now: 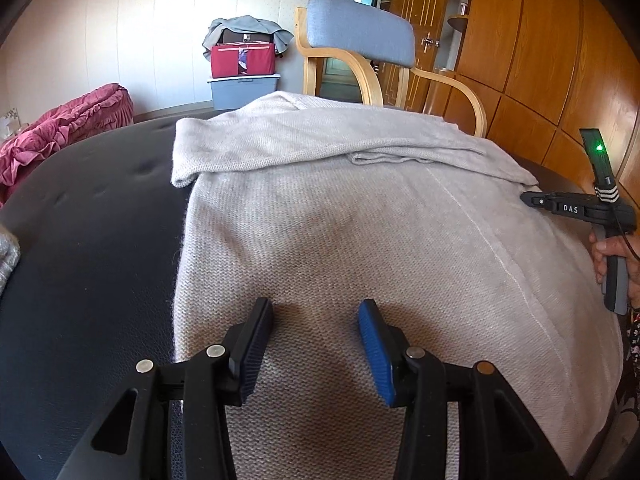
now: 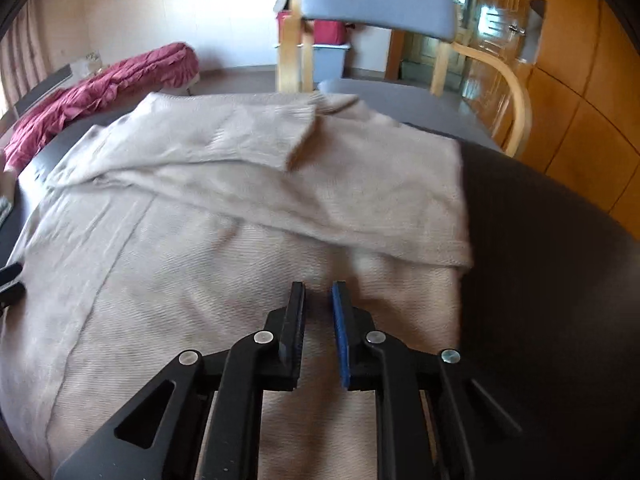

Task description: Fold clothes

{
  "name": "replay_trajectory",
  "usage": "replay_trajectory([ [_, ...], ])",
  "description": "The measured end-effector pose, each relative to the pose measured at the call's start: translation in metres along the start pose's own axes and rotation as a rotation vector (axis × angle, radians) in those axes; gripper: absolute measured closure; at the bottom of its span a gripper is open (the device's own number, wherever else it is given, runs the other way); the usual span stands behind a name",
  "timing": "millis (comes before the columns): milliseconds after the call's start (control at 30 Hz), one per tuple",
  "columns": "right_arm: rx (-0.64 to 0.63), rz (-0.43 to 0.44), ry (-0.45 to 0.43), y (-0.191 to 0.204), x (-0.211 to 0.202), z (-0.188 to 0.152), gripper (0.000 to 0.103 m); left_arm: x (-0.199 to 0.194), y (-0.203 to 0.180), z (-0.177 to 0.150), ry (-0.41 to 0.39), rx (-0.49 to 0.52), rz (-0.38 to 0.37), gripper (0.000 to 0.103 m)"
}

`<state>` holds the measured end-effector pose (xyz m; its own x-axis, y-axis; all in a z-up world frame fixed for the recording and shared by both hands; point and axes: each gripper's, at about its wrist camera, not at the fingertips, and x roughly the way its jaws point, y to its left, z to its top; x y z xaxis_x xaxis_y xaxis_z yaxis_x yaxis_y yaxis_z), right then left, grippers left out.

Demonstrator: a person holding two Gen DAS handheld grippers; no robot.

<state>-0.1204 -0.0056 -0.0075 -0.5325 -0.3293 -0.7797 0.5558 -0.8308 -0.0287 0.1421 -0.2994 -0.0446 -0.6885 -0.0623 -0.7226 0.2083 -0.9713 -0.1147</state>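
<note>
The sweater is a beige knit lying flat on a dark, leathery table, taking up most of the middle of it. Both sleeves look already folded in across the upper part of the body, one crossing over from each side, so the top end is a neat-ish band and the lower body is still one long open panel. Going by that, the fold is maybe halfway: sleeves done, and the bottom-to-top fold (or folds) still to come, though that's a guess from how it lies. The left gripper sits low over the hem end near the sweater's left edge, jaws spread apart with cloth below them but nothing pinched between the pads, so it's released. The right gripper is over the hem end near the right edge; its jaws are nearly together with a narrow slit showing between them, and no fabric looks pulled up into that slit, so it's close to clenched but grasping nothing as far as can be seen. The right wrist view is a bit smeared, so don't bet the house on that. Further out there's a blue chair with bent wood arms behind the table, a crumpled red blanket off to the left, a red bag on a grey bin against the wall, and wood panelling to the right.
</note>
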Motion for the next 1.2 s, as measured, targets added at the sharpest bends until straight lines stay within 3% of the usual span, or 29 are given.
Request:
replay_trajectory([
  [100,0.067,-0.045,-0.009,-0.028,-0.004,-0.006,0.094,0.000,0.000,0.000,-0.001,-0.003,-0.003,0.058],
  [267,0.136,-0.086,-0.035,-0.057,-0.017,-0.013,0.094,0.000,0.002,0.000,-0.006,-0.010,-0.010,0.058],
  [333,0.109,-0.067,-0.074,-0.046,-0.034,-0.018,0.094,0.000,0.003,-0.001,-0.007,-0.013,-0.013,0.058],
  [433,0.062,0.031,-0.076,-0.019,-0.051,-0.028,0.094,0.000,0.002,-0.001,-0.008,-0.009,-0.008,0.058],
  [533,0.019,0.125,-0.021,0.007,-0.054,-0.043,0.094,-0.001,0.002,-0.001,-0.007,-0.007,-0.005,0.058],
  [633,0.034,0.075,0.001,-0.003,-0.050,-0.058,0.095,-0.002,0.004,-0.002,-0.010,-0.016,-0.012,0.058],
  [733,0.150,0.095,-0.030,-0.031,-0.060,-0.068,0.102,-0.003,0.007,-0.003,-0.016,-0.031,-0.023,0.058],
  [867,0.181,0.010,-0.049,-0.047,-0.074,-0.079,0.102,-0.003,0.007,-0.003,-0.017,-0.028,-0.018,0.058],
  [1000,0.204,0.070,-0.089,-0.052,-0.075,-0.063,0.100,-0.003,0.005,-0.003,-0.017,-0.019,-0.007,0.058],
  [1200,0.182,0.040,-0.062,-0.049,-0.032,-0.015,0.098,-0.002,0.006,-0.002,-0.017,-0.018,-0.006,0.058],
])
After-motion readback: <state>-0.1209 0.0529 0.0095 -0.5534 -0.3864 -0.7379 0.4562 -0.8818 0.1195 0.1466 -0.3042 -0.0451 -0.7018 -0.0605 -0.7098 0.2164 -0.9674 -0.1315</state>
